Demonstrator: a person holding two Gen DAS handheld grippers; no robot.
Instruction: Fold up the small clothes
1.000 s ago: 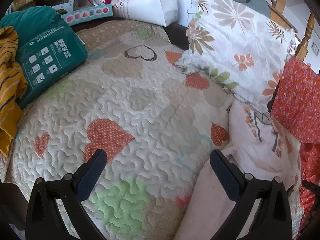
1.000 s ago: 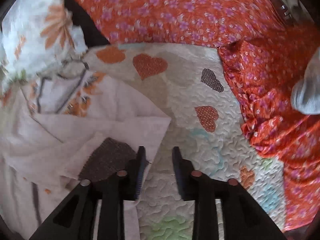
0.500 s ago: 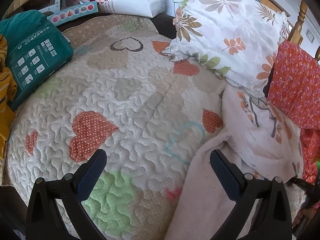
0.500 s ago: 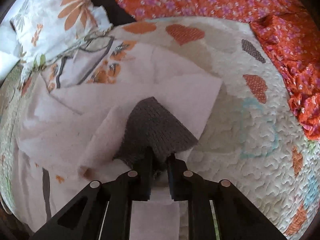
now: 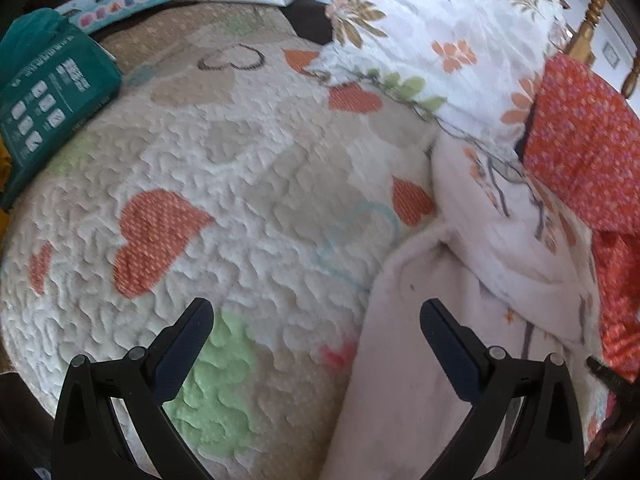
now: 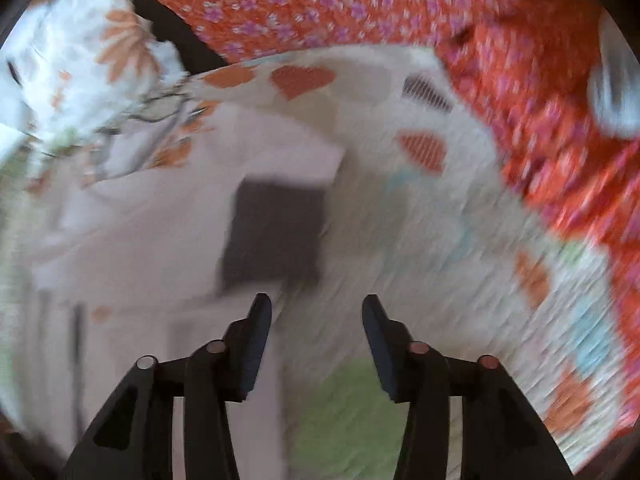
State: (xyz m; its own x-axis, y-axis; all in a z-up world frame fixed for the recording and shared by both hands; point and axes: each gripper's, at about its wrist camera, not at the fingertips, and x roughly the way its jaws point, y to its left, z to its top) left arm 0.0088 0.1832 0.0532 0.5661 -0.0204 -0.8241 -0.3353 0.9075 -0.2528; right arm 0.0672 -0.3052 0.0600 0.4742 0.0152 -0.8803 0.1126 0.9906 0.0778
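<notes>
Right claw (image 6: 316,310), jaws apart and empty, hovers just short of the dark patch (image 6: 276,232), probably on the white garment (image 5: 408,360); left claw (image 5: 316,316) gapes wide, farther off.

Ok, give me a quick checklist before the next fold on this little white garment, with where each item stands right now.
1. Right gripper released the dark patch: ok, jaws open, patch lying free.
2. Left gripper open and empty: ok.
3. White garment flat on the quilt: not ok, rumpled folds.
4. Garment apart from the floral pillow: cannot tell, edges blur together.
5. Right view sharp enough to aim: not ok, motion blur.
</notes>
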